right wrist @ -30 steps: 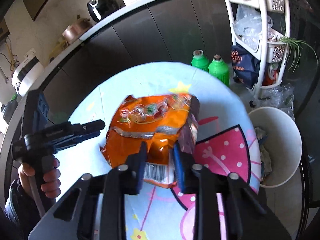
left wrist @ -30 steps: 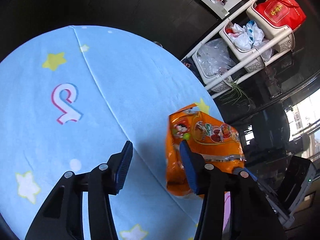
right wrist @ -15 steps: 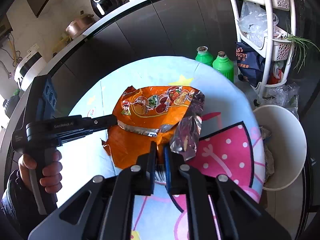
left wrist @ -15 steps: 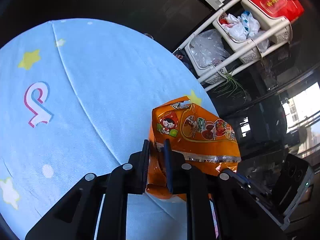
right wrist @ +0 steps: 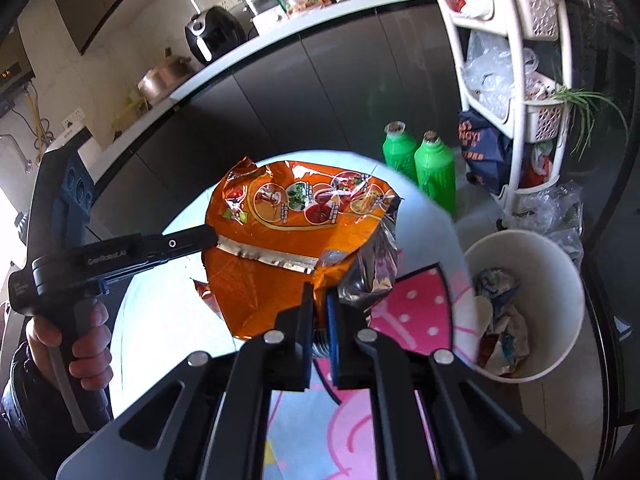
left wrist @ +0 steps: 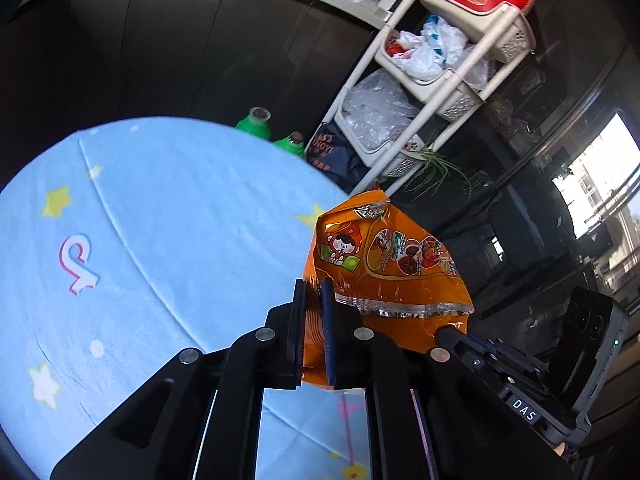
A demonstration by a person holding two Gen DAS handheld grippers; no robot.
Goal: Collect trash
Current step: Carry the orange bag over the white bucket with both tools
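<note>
Round surface (left wrist: 168, 208) under a light-blue printed cloth (left wrist: 132, 312)

Yellow stars sit at nine o'clock, a pink polka-dot patch (right wrist: 420, 312) at five o'clock.

The right gripper (left wrist: 444, 332) has its fingertips hidden behind the orange snack bag (left wrist: 384, 276). Print on the bag is too small to read. The white bin (right wrist: 524, 308) hides its deeper contents.
</note>
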